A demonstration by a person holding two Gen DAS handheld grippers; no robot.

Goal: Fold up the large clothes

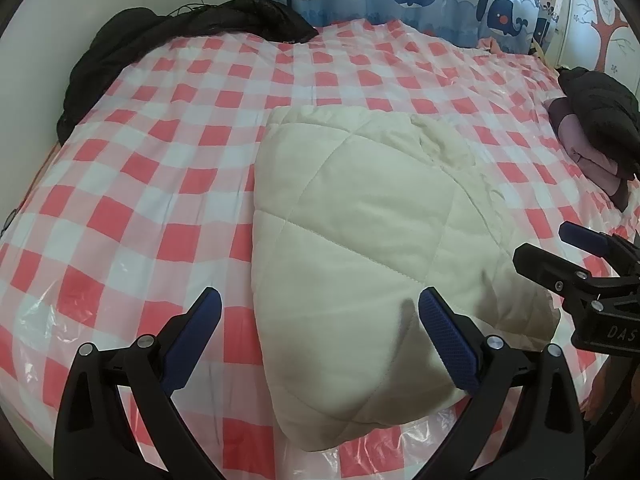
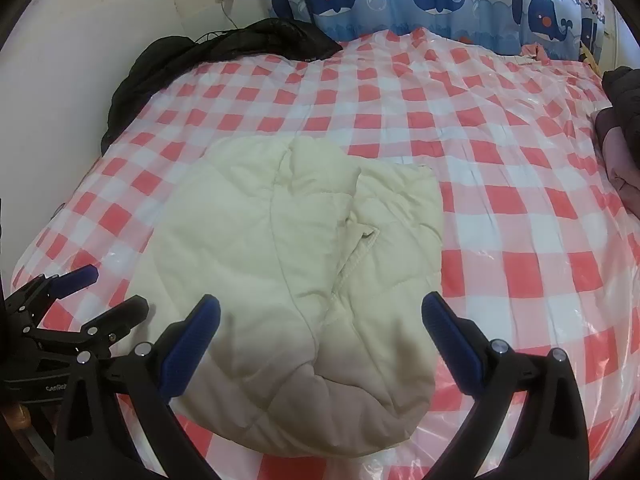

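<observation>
A cream quilted padded garment (image 1: 360,232) lies folded into a thick bundle on the red-and-white checked bed cover (image 1: 160,160). My left gripper (image 1: 320,300) hovers open just above the bundle's near left edge, nothing between its blue pads. The right wrist view shows the same cream garment (image 2: 288,248) with a sleeve and seam folded across its top. My right gripper (image 2: 320,308) is open above its near end, also holding nothing. Each gripper shows at the edge of the other's view: the right gripper (image 1: 548,248) and the left gripper (image 2: 108,288), both with jaws apart.
A black jacket (image 1: 160,36) is heaped at the bed's far left corner by the wall. Another dark jacket (image 1: 600,112) sits on folded pink clothes (image 1: 588,152) at the right edge. Whale-print curtains (image 2: 400,0) hang behind the bed. A clear plastic sheet (image 2: 560,360) covers the bed cover.
</observation>
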